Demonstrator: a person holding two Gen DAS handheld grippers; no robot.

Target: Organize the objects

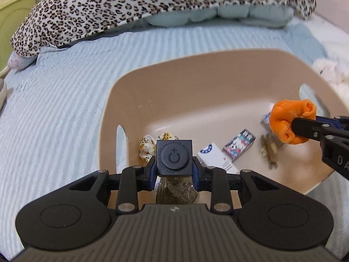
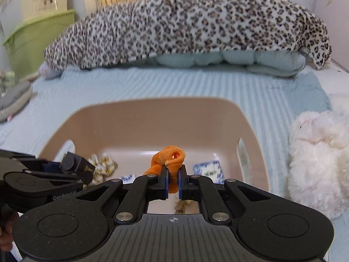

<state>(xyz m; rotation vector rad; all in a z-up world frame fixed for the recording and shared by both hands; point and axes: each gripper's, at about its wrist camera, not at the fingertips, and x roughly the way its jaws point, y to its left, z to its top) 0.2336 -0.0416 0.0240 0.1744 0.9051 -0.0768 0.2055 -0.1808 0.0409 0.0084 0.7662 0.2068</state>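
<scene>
Nearest you, your left gripper (image 1: 174, 163) is clamped on a black cube with a round power-symbol face (image 1: 174, 157), and your right gripper (image 2: 173, 182) pinches a rolled orange cloth (image 2: 169, 162), both held above the beige plastic basket (image 1: 196, 76) on the striped blue bedspread (image 1: 65, 91). Lower each clear of the small boxes inside before letting go. The clear packet under the cube is half hidden, and what lies beneath the cloth is blurred.

The black cube (image 1: 174, 157) hides what lies under it — the white plush (image 2: 318, 163) is cut off at the frame's edge.
</scene>
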